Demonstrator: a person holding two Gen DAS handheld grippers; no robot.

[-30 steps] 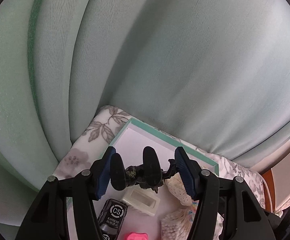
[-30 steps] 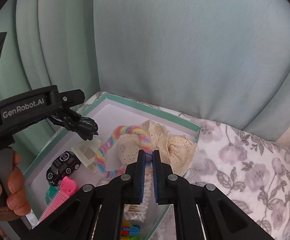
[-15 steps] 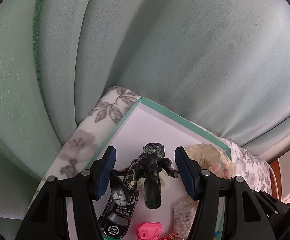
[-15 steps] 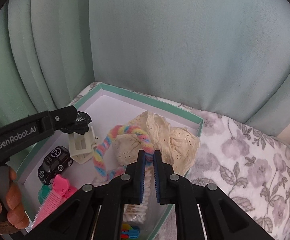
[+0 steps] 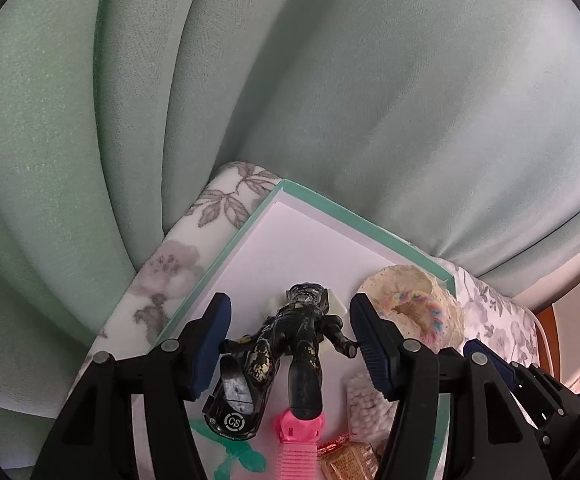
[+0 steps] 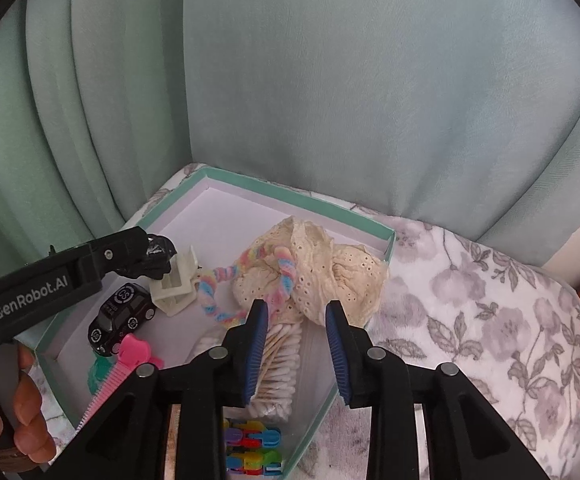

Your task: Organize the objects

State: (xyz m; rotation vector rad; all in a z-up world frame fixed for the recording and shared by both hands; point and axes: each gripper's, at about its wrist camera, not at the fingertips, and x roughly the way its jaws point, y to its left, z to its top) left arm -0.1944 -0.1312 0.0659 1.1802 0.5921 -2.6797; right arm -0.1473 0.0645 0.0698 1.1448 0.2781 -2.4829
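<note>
Left claw point(image 5: 290, 332): I hold it spread wide; the black figure point(image 5: 298, 332) lies between its fingers, with no firm grip that I can see.
Black figure: it rests in the box point(image 5: 354, 222), head away from the claw, one leg over the toy car point(image 5: 235, 404) below the left finger, the other reaching the pink comb point(image 5: 298, 440).
Right claw point(image 6: 296, 352): a second ago I had it pinched shut on the rainbow cord point(image 6: 285, 268); now its fingers stand well apart and hold nothing.
Rainbow cord: it lies just ahead of the right claw, draped over the lace cloth point(image 6: 330, 268) inside the box.
Below the right claw: cotton swabs point(image 6: 277, 364) between its fingers, coloured clips point(image 6: 249, 448) nearer me.
White holder point(image 6: 175, 280): left of the cord, beside the figure's head.
Change: both items have been let go within the last second.
Meaning: I judge both placements done; either claw may withdraw for the next object.
</note>
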